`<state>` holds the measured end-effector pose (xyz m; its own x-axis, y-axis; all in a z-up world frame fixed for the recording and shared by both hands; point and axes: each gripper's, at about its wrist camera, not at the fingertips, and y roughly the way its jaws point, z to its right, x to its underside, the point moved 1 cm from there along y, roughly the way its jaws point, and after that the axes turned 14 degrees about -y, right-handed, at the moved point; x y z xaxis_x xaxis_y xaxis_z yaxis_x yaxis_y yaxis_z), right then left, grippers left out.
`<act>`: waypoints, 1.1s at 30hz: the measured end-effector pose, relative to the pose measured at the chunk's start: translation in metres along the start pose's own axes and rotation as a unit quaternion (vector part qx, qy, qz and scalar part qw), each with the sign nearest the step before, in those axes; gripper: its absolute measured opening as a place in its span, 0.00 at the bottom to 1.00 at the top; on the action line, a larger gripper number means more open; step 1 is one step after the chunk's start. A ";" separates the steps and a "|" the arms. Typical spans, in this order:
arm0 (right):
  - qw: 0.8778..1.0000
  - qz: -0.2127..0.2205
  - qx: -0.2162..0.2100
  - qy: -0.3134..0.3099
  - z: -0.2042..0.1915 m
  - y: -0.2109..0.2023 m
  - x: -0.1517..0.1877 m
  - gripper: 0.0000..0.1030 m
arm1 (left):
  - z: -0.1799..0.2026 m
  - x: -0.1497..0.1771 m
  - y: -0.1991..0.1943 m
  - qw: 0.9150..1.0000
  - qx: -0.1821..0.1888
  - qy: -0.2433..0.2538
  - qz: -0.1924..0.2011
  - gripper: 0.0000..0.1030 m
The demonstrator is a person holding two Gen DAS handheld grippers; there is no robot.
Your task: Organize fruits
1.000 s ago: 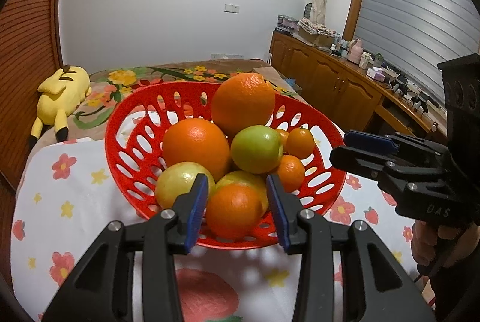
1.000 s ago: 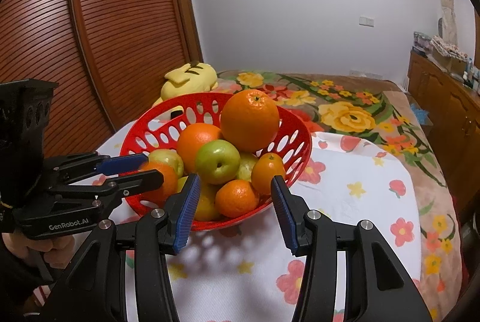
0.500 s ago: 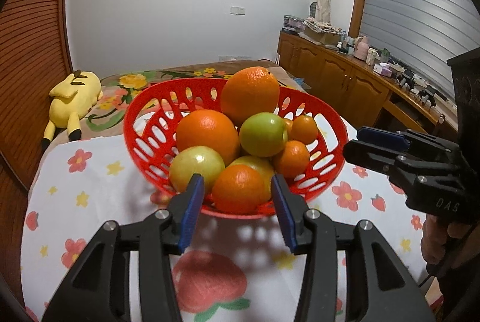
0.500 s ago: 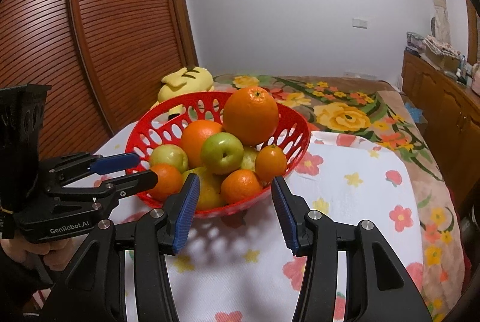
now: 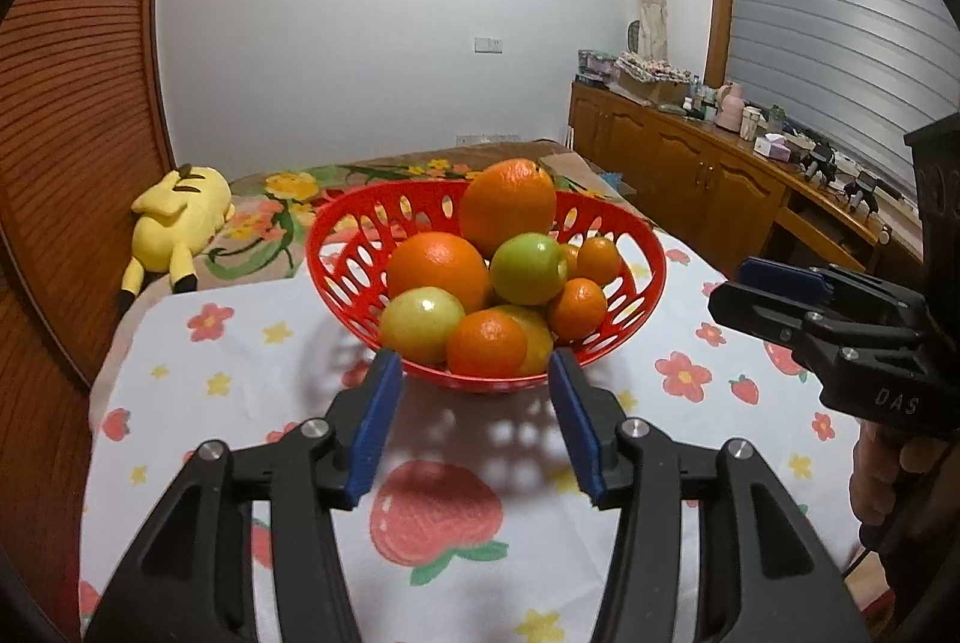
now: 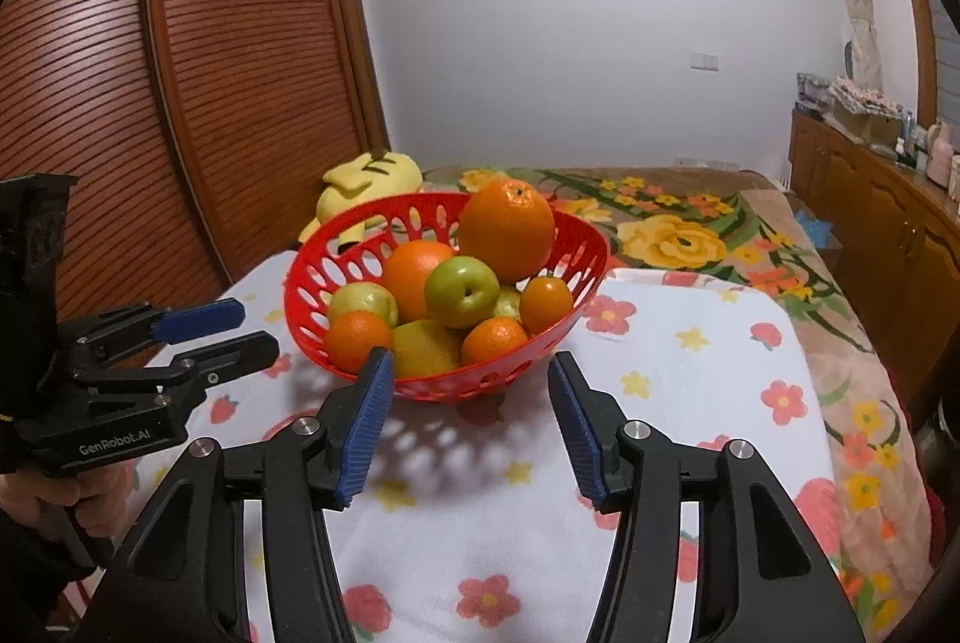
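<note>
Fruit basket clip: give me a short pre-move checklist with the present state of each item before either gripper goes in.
1. Left gripper open and empty: ok.
2. Right gripper open and empty: ok.
3. Both grippers short of the red basket, touching nothing: ok.
4. All fruit inside the basket, none on the tablecloth: ok.
5. Big orange sits on top of the pile, resting on the green apple; stable if a lower fruit is pulled: cannot tell.
6. Place to sort the fruit into: none in view, not ok.
</note>
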<state>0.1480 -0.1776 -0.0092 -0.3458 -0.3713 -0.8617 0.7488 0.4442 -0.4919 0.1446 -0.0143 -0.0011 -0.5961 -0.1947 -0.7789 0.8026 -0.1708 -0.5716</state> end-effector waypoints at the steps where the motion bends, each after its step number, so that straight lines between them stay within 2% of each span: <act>1: 1.000 0.004 0.003 0.000 -0.001 -0.003 -0.001 0.57 | 0.000 -0.001 -0.004 1.000 -0.002 -0.001 0.005 0.59; 2: 1.000 0.007 0.005 0.001 -0.002 -0.006 -0.001 0.58 | 0.000 -0.001 -0.009 1.000 -0.009 0.001 0.012 0.69; 9: 0.999 0.029 0.021 0.003 -0.007 -0.020 -0.006 0.71 | -0.003 -0.002 -0.025 0.999 -0.029 0.004 0.042 0.87; 12: 0.999 0.037 0.034 -0.001 -0.011 -0.026 -0.006 0.79 | -0.005 -0.001 -0.032 0.998 -0.029 -0.005 0.055 0.88; 16: 0.997 0.049 0.051 -0.004 -0.016 -0.035 -0.007 0.85 | -0.010 -0.003 -0.044 0.996 -0.028 -0.027 0.074 0.88; 18: 0.997 0.054 0.060 -0.005 -0.018 -0.039 -0.006 0.86 | -0.010 -0.003 -0.045 0.996 -0.042 -0.025 0.073 0.88; 26: 0.995 0.065 0.076 -0.002 -0.024 -0.051 -0.002 0.86 | -0.010 0.005 -0.066 0.995 -0.040 -0.017 0.088 0.88; 33: 0.995 0.066 0.079 0.001 -0.026 -0.054 0.003 0.86 | -0.014 0.012 -0.076 0.995 -0.043 -0.017 0.085 0.88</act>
<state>0.0921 -0.1818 0.0114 -0.2394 -0.3164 -0.9179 0.8675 0.3549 -0.3486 0.0766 0.0104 0.0296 -0.4511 -0.2459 -0.8579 0.8898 -0.0500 -0.4535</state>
